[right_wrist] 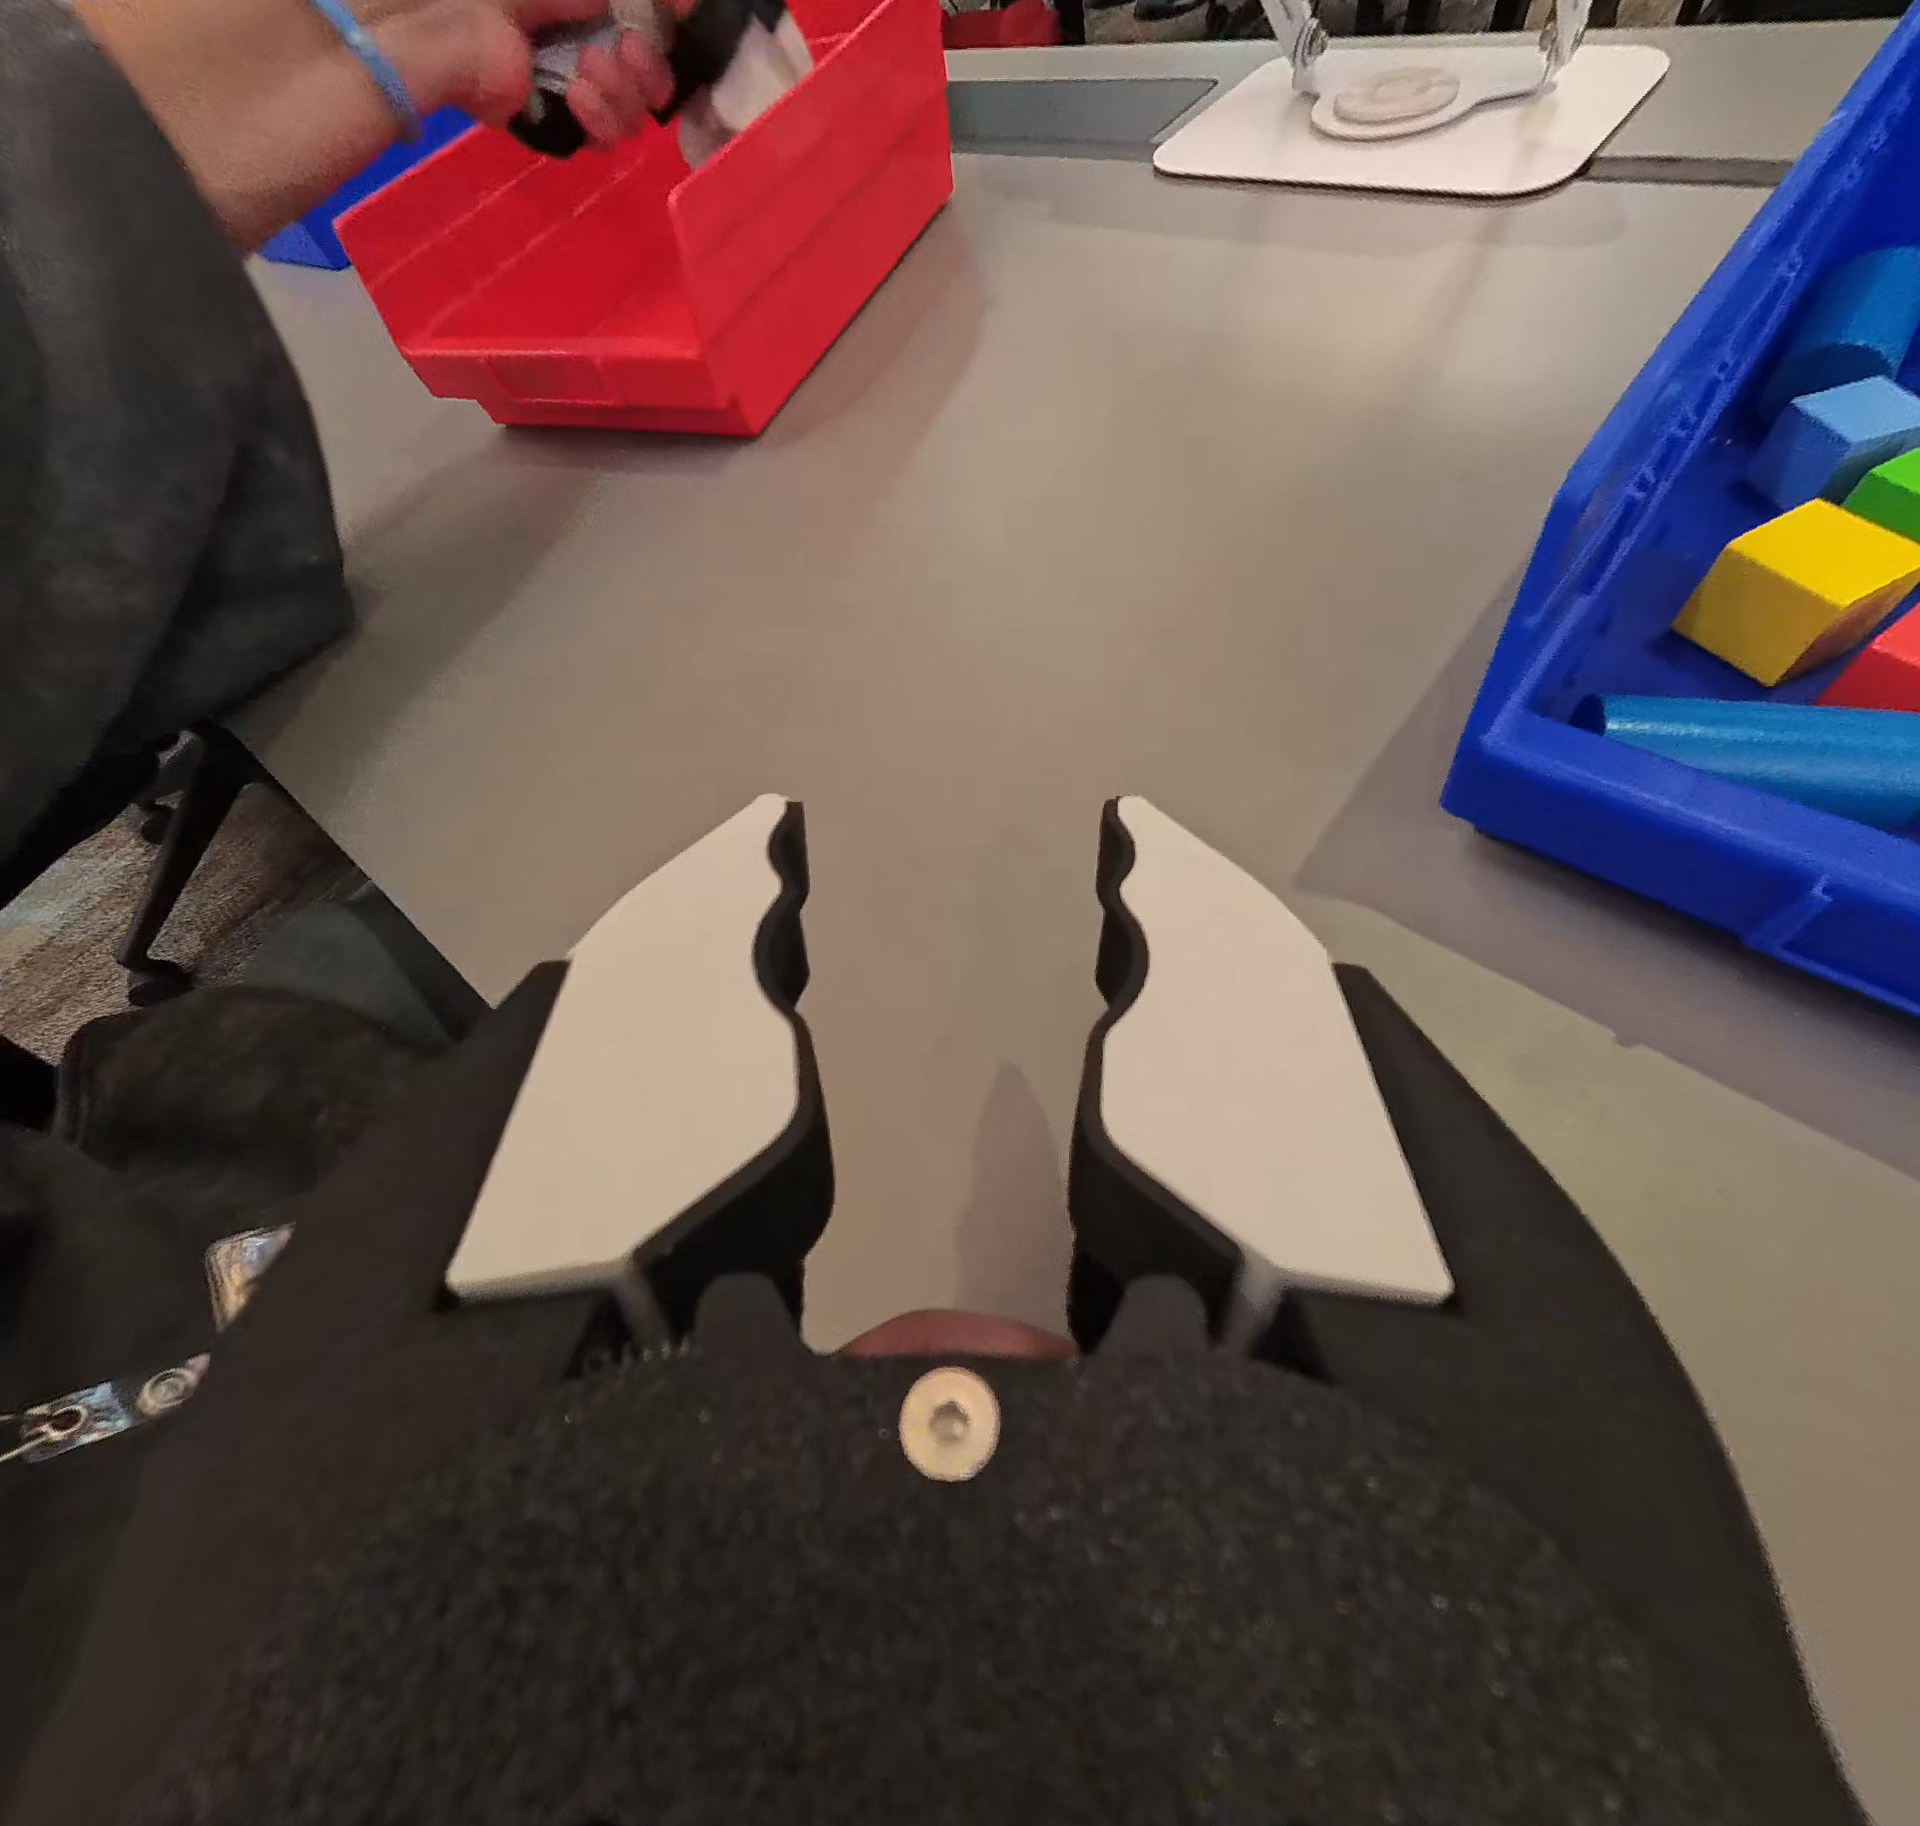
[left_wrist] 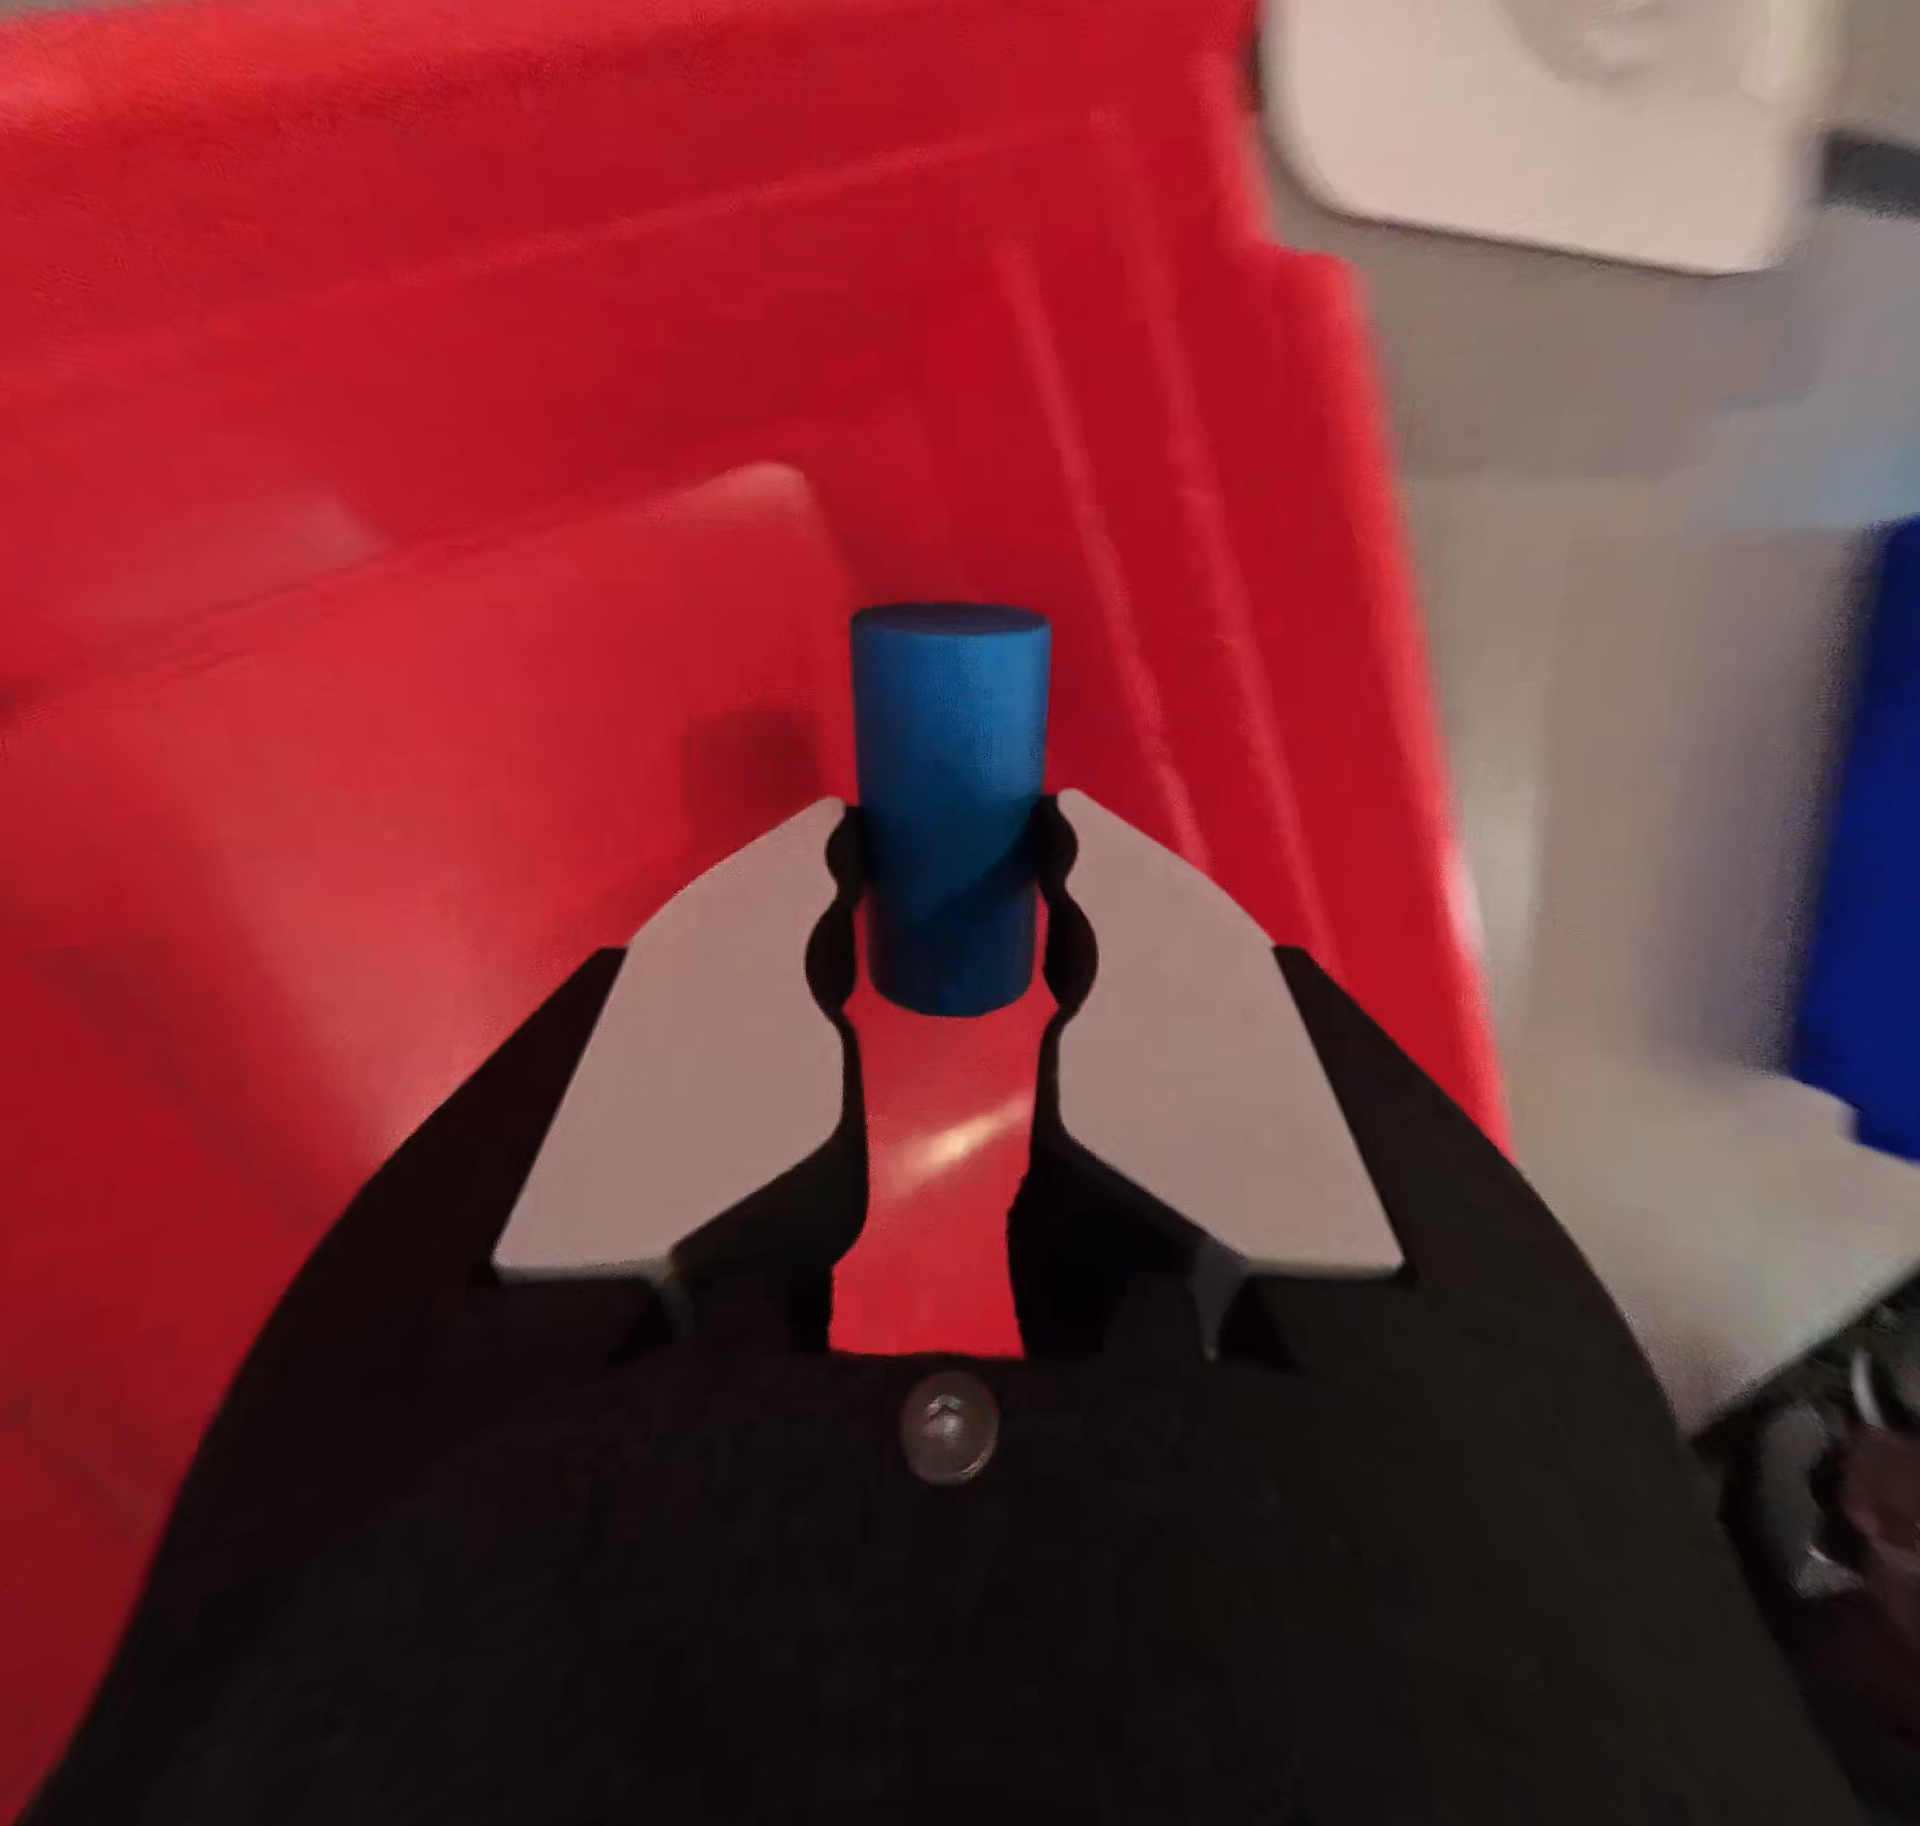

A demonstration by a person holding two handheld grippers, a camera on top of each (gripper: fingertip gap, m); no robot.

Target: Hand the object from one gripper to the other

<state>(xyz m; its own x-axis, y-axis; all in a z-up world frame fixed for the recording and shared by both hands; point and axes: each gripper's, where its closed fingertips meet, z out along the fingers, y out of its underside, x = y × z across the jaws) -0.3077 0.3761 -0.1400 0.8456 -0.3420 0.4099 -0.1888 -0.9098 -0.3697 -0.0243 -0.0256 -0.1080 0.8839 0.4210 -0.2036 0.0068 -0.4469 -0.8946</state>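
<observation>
while left gripper (left_wrist: 943, 820) clamps the blue cylinder (left_wrist: 945, 800), right gripper (right_wrist: 951, 820) gapes.

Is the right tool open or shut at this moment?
Open. The right tool shows a wide gap between its fingers, with only bare grey table visible through it and nothing held.

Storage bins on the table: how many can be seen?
2 for certain: a red bin far left, below the left gripper, and a blue bin at right holding blocks. A blue shape behind the red one may be another.
</observation>
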